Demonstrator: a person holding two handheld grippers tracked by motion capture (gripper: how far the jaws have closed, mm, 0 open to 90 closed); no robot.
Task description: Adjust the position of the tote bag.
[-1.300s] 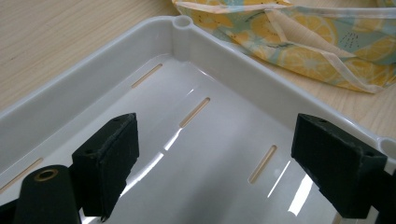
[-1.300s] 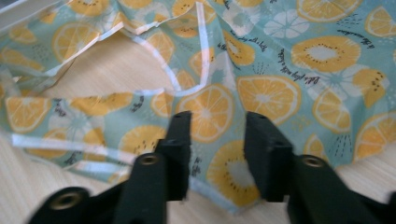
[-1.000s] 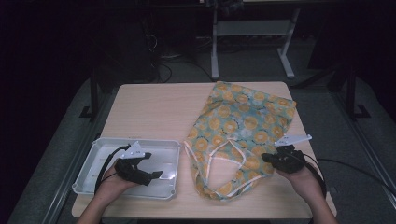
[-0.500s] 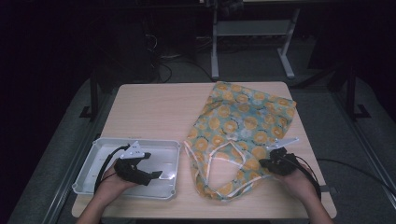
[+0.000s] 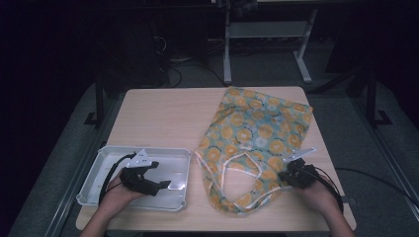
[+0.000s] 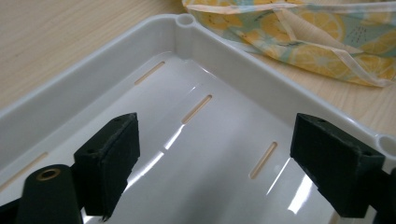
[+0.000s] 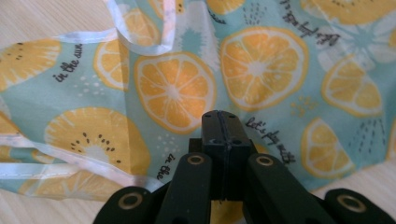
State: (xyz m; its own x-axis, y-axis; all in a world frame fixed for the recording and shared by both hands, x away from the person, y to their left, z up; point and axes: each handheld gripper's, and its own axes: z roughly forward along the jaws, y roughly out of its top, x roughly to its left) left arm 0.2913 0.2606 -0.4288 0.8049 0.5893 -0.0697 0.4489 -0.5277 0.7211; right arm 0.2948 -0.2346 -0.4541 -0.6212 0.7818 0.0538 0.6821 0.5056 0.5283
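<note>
Right gripper [image 5: 289, 176] clamped shut over the lemon-print bag's [image 5: 257, 138] near edge; left gripper [image 5: 160, 183], jaws wide, inside white tray [image 5: 106, 153] beside the bag.

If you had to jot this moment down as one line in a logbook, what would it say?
left gripper: open, over white tray | right gripper: shut, resting on lemon-print bag | bag: flat on table, beside tray

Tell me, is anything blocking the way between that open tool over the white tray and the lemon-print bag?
Nothing visible. Between the left tool and the bag lie just the tray's low rim and bare table.
</note>
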